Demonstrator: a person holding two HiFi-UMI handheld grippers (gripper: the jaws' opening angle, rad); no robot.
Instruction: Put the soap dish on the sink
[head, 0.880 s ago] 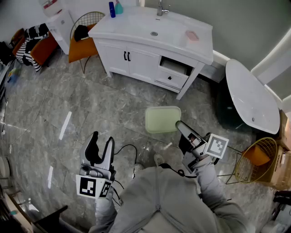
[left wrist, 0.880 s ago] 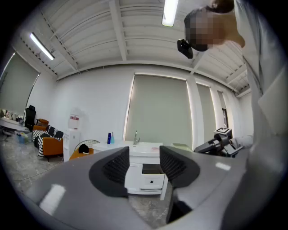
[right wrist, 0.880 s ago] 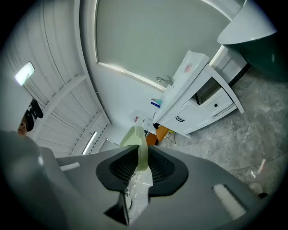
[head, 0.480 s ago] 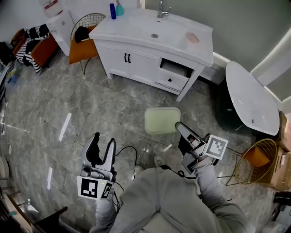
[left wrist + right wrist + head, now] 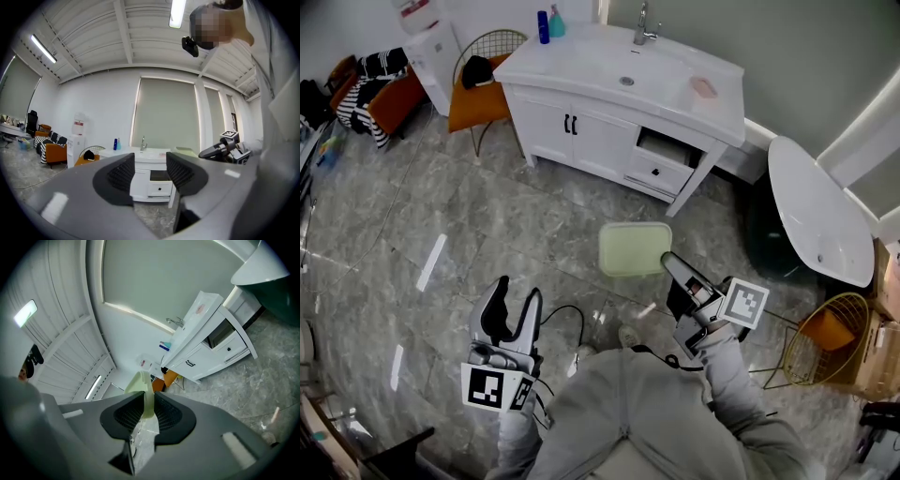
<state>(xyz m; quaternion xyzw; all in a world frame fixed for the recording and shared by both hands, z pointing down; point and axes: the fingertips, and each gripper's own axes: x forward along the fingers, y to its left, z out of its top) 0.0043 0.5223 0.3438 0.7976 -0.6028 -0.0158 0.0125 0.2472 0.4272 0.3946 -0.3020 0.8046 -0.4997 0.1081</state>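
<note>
A pale green soap dish [image 5: 635, 247] hangs in the air above the marble floor, held by its near edge in my right gripper [image 5: 667, 260]. In the right gripper view the jaws are shut on the soap dish's rim [image 5: 145, 396]. The white sink vanity [image 5: 581, 66] stands at the top of the head view, with a faucet [image 5: 644, 23] and a pink soap bar [image 5: 705, 87] on its top. My left gripper [image 5: 512, 306] is low at the left, open, with nothing between its jaws; it faces the sink vanity [image 5: 151, 163].
A vanity drawer [image 5: 661, 157] stands open. Blue and teal bottles [image 5: 548, 23] sit at the sink's back left. An orange wire chair [image 5: 478, 94] is left of the vanity, a white oval table [image 5: 816, 211] right, a yellow wire basket [image 5: 822, 337] lower right.
The vanity has slid slightly right and down in the head view. Both grippers hold nearly the same pose, the dish still in the right one.
</note>
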